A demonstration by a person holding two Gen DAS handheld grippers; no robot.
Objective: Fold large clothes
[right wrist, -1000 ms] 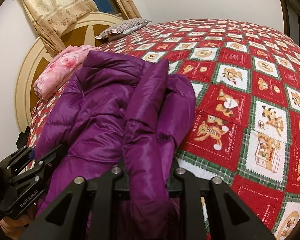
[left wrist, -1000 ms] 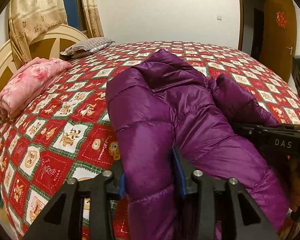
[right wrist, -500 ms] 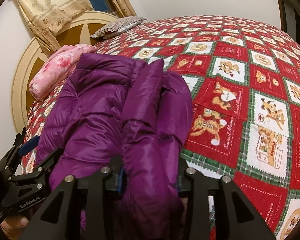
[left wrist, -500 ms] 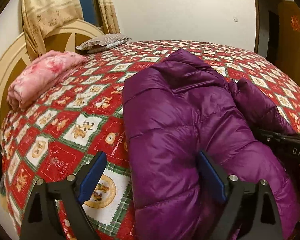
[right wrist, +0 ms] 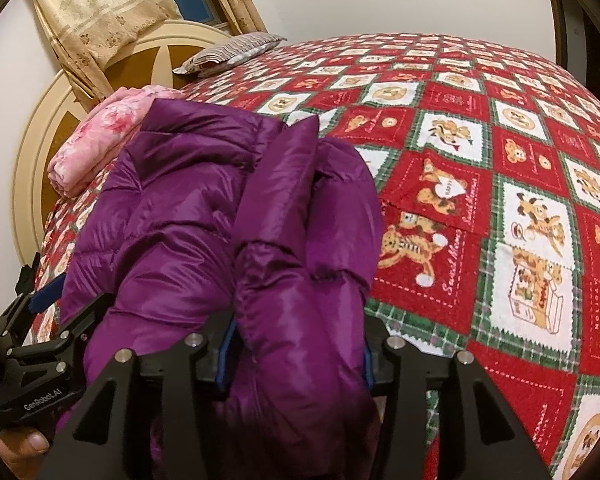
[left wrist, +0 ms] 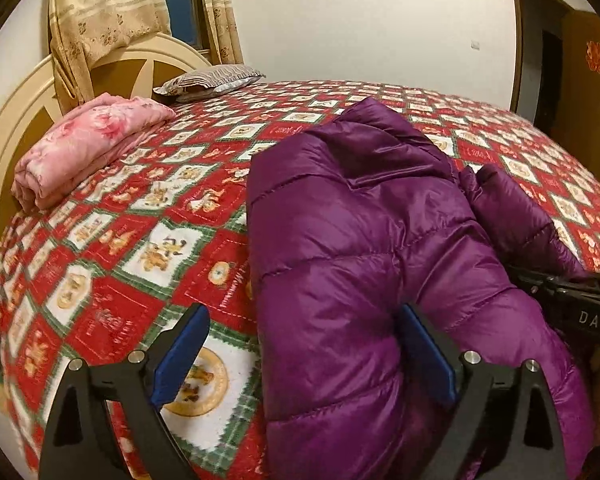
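Purple down jacket (left wrist: 364, 264), folded lengthwise, lying on the patterned bedspread (left wrist: 148, 240) at the near edge of the bed, well apart from the pink folded blanket (left wrist: 88, 148) by the headboard. Left gripper (left wrist: 304, 356): jaws have just been opening and now stand wide, the left pad clear of the jacket. Right gripper (right wrist: 296, 360): jaws have just been opening; a padded fold (right wrist: 300, 320) fills the gap, and whether the pads press it cannot be told. The 2 releases suggest this fold is set down.
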